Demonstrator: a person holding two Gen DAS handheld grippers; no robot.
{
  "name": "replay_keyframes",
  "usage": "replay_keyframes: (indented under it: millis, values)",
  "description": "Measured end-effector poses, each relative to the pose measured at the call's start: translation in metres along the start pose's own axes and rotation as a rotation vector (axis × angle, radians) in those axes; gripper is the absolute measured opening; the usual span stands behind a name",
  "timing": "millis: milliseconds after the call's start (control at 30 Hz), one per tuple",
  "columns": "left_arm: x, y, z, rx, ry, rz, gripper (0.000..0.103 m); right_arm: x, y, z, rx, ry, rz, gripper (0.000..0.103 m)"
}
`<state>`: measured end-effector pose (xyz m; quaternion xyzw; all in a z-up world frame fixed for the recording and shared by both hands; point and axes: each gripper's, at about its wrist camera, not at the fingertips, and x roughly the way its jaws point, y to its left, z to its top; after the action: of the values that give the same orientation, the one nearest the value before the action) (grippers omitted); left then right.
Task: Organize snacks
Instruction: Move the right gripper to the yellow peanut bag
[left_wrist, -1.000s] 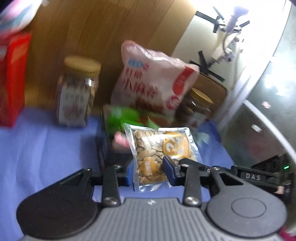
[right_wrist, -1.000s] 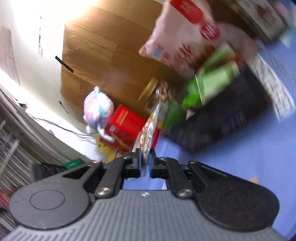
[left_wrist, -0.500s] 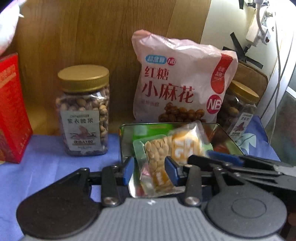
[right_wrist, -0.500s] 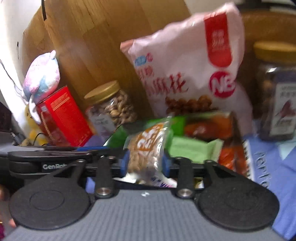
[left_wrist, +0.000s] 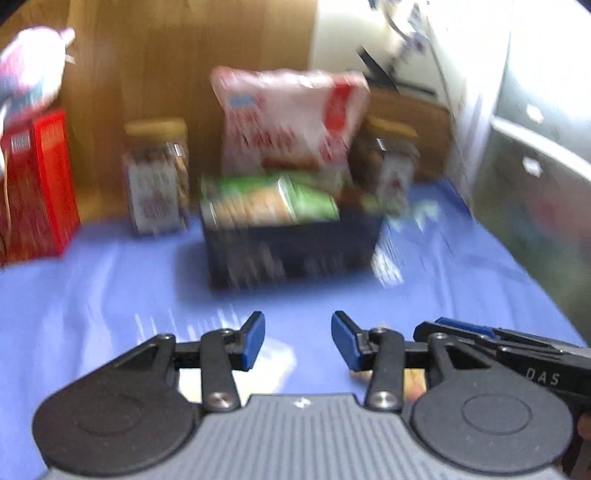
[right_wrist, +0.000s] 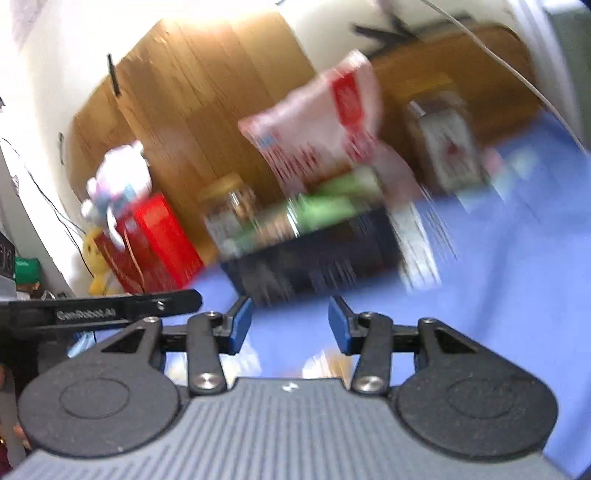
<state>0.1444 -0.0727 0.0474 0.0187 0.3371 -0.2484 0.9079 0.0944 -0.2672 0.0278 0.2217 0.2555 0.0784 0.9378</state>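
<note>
Both views are motion-blurred. A dark box (left_wrist: 291, 247) holding green and tan snack packets (left_wrist: 269, 205) sits on the blue cloth; it also shows in the right wrist view (right_wrist: 314, 266). My left gripper (left_wrist: 297, 338) is open and empty, well back from the box. My right gripper (right_wrist: 290, 323) is open and empty, also short of the box. Loose snack packets (left_wrist: 275, 371) lie on the cloth under the left fingers, and others (right_wrist: 325, 363) under the right ones.
A pink snack bag (left_wrist: 291, 122) leans on the wooden board behind the box. Nut jars stand left (left_wrist: 157, 177) and right (left_wrist: 391, 162) of it. A red carton (left_wrist: 37, 188) with a plush toy stands far left. The right gripper's body (left_wrist: 517, 354) lies close at lower right.
The peanut packet held over the box half a second ago is gone from both grippers. Both grippers have opened and drawn back from the box, low over the cloth.
</note>
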Motion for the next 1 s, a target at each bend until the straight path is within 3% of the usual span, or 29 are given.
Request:
replay_keyframes:
  millis: [100, 167, 300, 433, 500, 667, 733, 800, 1000]
  values:
    - [0.003, -0.005, -0.029, -0.014, 0.06, 0.009, 0.041, -0.008, -0.006, -0.029, -0.002, 0.07, -0.043, 0.05]
    - [0.002, 0.001, -0.04, -0.056, 0.089, 0.016, 0.041, -0.006, 0.004, -0.038, -0.096, 0.065, -0.075, 0.05]
    - [-0.016, 0.015, -0.051, -0.11, 0.082, 0.059, 0.041, 0.011, 0.026, -0.043, -0.289, 0.079, -0.131, 0.052]
    - [-0.034, 0.029, -0.053, -0.148, 0.056, 0.096, 0.042, 0.029, 0.03, -0.038, -0.396, 0.114, -0.141, 0.052]
    - [-0.04, 0.035, -0.053, -0.161, 0.051, 0.095, 0.042, 0.026, 0.034, -0.042, -0.441, 0.138, -0.079, 0.048]
    - [-0.052, 0.048, -0.057, -0.195, 0.046, 0.041, 0.045, 0.006, 0.073, -0.076, -0.679, 0.241, 0.237, 0.048]
    - [-0.054, 0.049, -0.058, -0.2, 0.05, 0.008, 0.045, -0.007, 0.082, -0.086, -0.727, 0.225, 0.256, 0.052]
    - [-0.053, 0.047, -0.059, -0.184, 0.057, -0.016, 0.045, -0.02, 0.082, -0.09, -0.709, 0.192, 0.232, 0.065]
    - [-0.036, 0.029, -0.064, -0.134, 0.113, -0.074, 0.045, -0.039, 0.057, -0.093, -0.471, 0.201, 0.171, 0.064]
